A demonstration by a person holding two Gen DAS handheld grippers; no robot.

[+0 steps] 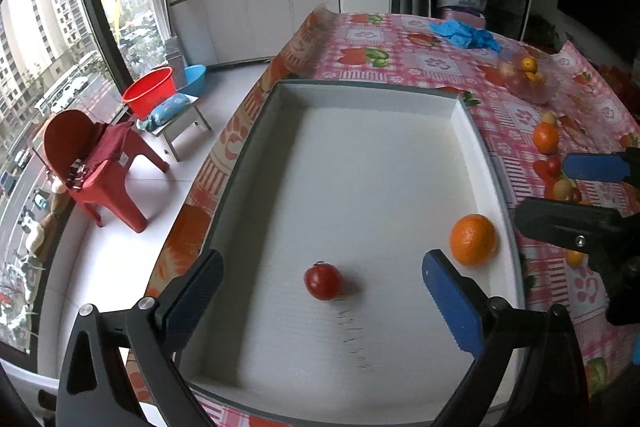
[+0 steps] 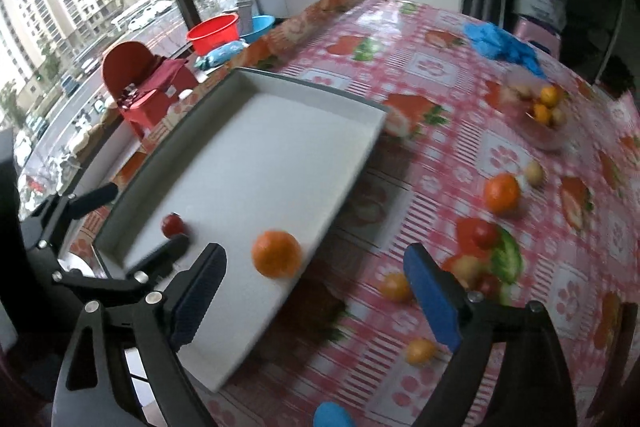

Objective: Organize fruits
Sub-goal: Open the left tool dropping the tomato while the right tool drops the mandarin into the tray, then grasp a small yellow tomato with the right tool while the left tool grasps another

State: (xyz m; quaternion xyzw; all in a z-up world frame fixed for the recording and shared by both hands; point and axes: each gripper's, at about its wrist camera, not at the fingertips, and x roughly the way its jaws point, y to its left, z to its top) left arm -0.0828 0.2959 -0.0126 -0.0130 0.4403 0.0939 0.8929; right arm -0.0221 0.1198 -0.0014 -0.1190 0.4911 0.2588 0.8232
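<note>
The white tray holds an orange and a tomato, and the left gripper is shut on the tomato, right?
Not quite. The white tray holds the orange and tomato, but the left gripper is open, its jaws wide apart around the tomato, as the left wrist view shows.

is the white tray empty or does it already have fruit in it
Not empty. The tray holds two fruits: an orange near its right wall and a small red tomato on its floor.

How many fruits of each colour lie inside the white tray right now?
Orange: 1, the orange by the tray's right wall.
Red: 1, the small red fruit.
Total: 2 in the white tray.
</note>
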